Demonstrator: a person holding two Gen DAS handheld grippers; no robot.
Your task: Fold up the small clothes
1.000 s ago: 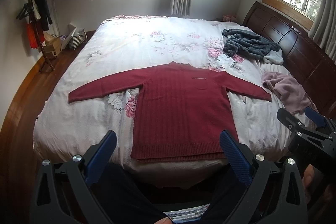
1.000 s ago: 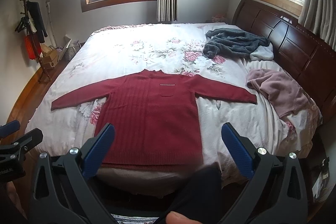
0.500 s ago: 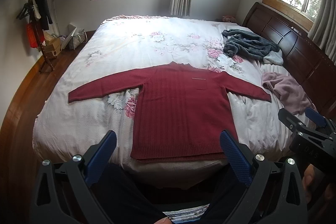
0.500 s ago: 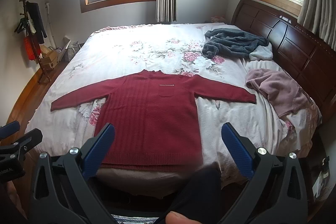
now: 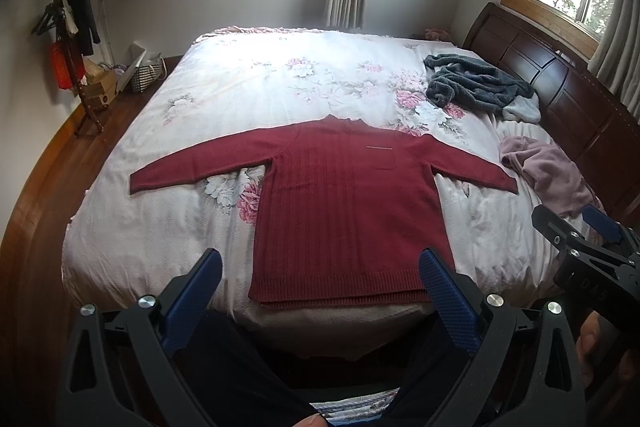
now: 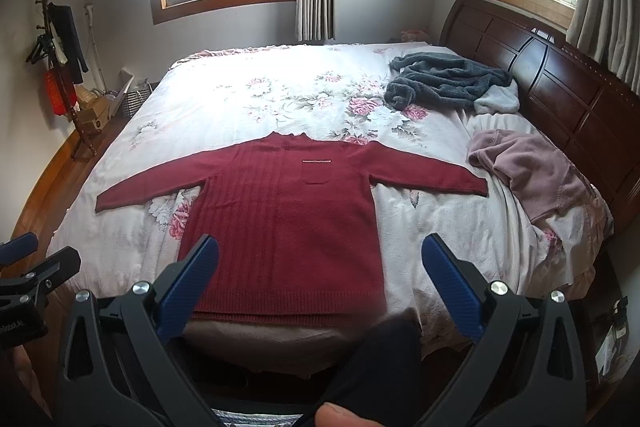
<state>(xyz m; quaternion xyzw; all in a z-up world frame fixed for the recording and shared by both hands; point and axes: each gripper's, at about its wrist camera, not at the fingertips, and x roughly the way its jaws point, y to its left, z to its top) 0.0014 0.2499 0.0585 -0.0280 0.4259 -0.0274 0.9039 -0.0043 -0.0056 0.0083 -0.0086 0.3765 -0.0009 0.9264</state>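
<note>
A dark red sweater lies flat and face up on the floral bedspread, both sleeves spread out sideways, hem at the bed's near edge. My left gripper is open, held back from the hem with nothing between its blue pads. My right gripper is open too, hovering short of the hem, empty. The right gripper's body shows at the right of the left wrist view, and the left gripper's body at the left of the right wrist view.
A grey fleece garment and a mauve garment lie crumpled by the dark wooden headboard on the right. A coat stand and boxes stand on the wooden floor at left. The person's dark trouser legs are below.
The right wrist view has risen or tilted a little, so the bed sits slightly lower in frame. The sweater and the left gripper have not moved.
</note>
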